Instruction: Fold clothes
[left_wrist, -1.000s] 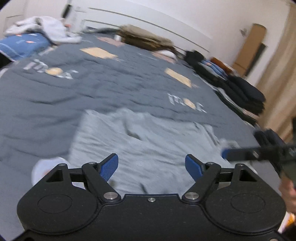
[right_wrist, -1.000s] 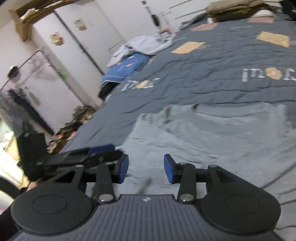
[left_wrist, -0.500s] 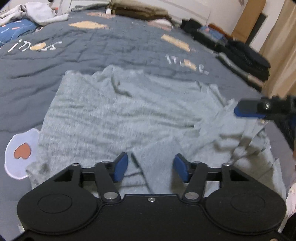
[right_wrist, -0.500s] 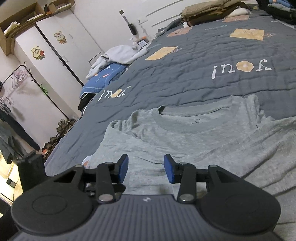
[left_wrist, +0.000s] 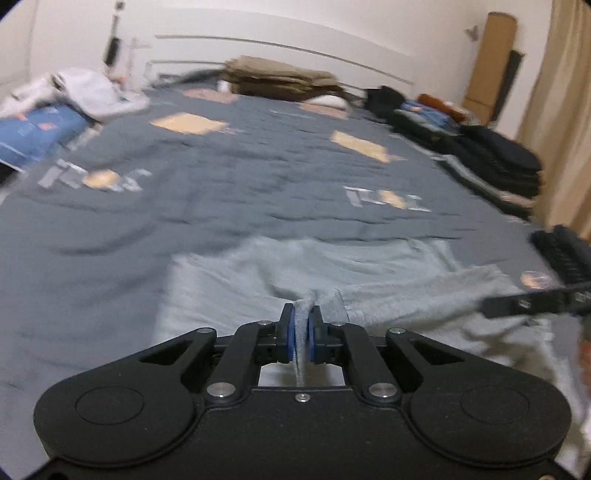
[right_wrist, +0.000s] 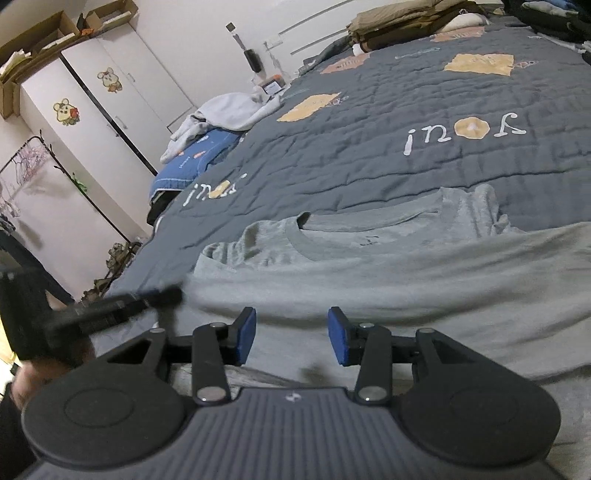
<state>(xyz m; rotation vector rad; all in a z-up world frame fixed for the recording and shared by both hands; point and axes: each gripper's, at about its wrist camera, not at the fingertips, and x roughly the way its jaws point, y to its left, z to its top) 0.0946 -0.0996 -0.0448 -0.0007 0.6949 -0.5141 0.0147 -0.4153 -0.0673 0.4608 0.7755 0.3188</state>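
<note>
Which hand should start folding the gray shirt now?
Probably the left. The left gripper is already shut on a pinch of the gray shirt, while the right gripper is open over it, gripping nothing.

Left gripper: jaws closed, blue pads clamped on a pinched ridge of the grey T-shirt, angled downward. Right gripper: jaws parted, pads clear of the fabric, nothing between them, angled downward just above it, beside the left one.
</note>
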